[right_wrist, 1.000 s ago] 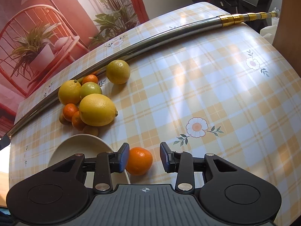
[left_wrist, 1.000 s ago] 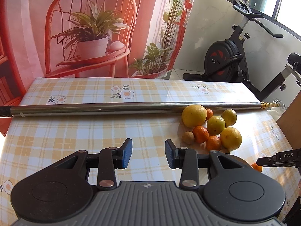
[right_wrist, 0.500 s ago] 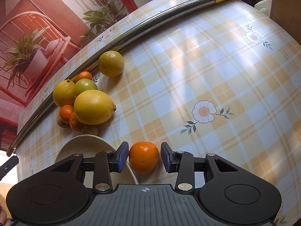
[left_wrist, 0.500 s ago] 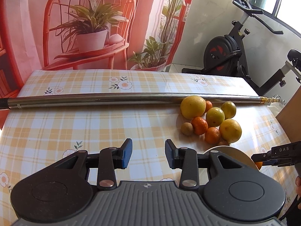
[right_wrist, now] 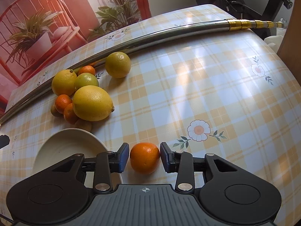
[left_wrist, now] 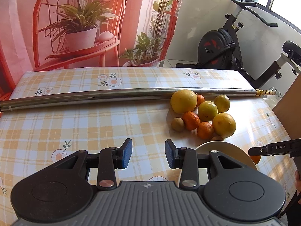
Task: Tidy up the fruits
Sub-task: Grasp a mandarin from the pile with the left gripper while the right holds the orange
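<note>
- Mandarin sits between the jaws of the right gripper, on the tabletop just right of the cream plate. Right pad touches the skin; a sliver of gap seems to show at the left pad, so I judge it bracketed, not firmly pinched.
- Step in hand, my read: close on this mandarin, lift, set it on the plate.
- Do it well: close evenly at the widest part of the fruit, gentle squeeze since the peel is soft and round fruit can squirt out. Lift clear of the plate rim before moving left, lower, then release.
- Left gripper: jaws spread a little, nothing between them, hovering over bare tabletop left of the plate. Keep it out of the way.
- Farther back: fruit pile just behind the plate, with a big lemon, small mandarins, greenish citrus. Avoid nudging it, things could roll.
- One citrus lies apart, against the metal pole across the far tabletop.
</note>
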A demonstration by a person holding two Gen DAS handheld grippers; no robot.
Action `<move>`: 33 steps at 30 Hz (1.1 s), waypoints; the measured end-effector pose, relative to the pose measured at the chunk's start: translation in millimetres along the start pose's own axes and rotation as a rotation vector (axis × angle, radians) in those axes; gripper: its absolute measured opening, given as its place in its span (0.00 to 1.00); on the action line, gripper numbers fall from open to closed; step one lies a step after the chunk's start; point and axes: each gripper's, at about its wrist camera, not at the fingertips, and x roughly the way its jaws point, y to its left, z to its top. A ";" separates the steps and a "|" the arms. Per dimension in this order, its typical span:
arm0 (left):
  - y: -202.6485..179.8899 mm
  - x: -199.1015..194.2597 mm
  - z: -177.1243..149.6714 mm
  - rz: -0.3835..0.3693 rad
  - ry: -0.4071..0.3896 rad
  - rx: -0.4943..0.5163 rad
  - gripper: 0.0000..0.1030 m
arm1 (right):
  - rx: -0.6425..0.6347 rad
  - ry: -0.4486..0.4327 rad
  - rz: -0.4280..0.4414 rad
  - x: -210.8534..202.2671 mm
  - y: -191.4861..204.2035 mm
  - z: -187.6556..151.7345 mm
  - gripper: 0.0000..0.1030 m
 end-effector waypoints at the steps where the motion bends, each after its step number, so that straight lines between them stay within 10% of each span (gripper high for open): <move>1: -1.0 0.4 -0.2 0.001 0.001 0.002 0.39 | 0.010 -0.003 0.010 -0.8 -1.1 -0.6 0.34; 33: -28.3 22.0 10.4 -0.057 0.052 0.017 0.39 | 0.110 -0.006 0.059 3.7 -18.4 -0.6 0.31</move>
